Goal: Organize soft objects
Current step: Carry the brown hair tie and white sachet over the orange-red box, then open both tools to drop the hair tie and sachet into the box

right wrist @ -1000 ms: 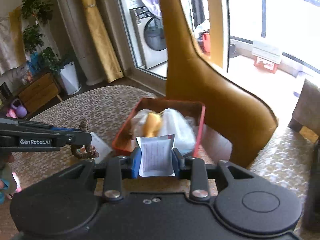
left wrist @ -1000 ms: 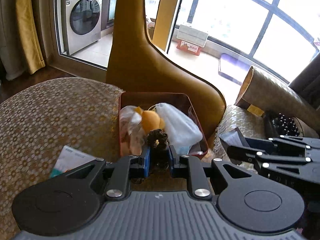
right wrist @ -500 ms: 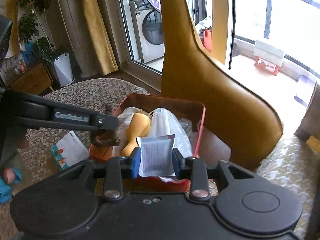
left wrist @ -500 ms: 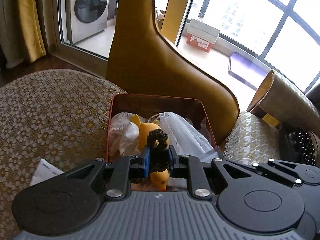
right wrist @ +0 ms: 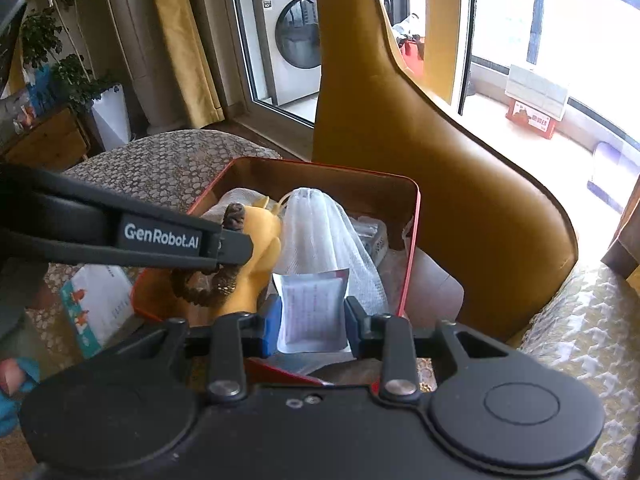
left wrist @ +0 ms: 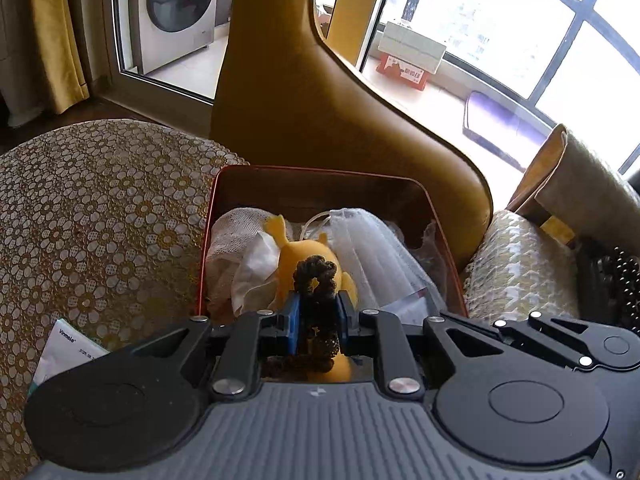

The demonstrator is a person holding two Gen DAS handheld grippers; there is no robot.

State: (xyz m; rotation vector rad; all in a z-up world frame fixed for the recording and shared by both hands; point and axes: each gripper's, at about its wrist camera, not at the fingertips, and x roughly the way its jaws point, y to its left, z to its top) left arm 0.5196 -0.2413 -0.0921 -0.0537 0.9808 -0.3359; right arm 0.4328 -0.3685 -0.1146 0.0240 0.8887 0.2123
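Observation:
A red metal box (left wrist: 320,172) (right wrist: 412,240) stands on the patterned table. It holds a yellow soft toy (left wrist: 304,252) (right wrist: 260,248), a white mesh bag (left wrist: 372,248) (right wrist: 320,224) and white cloth (left wrist: 236,232). My left gripper (left wrist: 317,316) is shut on a dark brown scrunchie (left wrist: 316,280) (right wrist: 224,280) and holds it over the box's near end. My right gripper (right wrist: 312,320) is shut on a white sachet (right wrist: 312,312) just above the box's near rim. The left gripper's fingers (right wrist: 232,246) cross the right wrist view from the left.
A tall mustard leather chair back (left wrist: 320,100) (right wrist: 440,160) rises right behind the box. A white and teal packet (left wrist: 68,348) (right wrist: 100,304) lies on the table to the box's left. A cushioned seat (left wrist: 520,264) and dark beads (left wrist: 624,276) are at right.
Both grippers have moved forward from the table towards the box. The scrunchie now hangs over the yellow toy, and the sachet is over the box's near rim.

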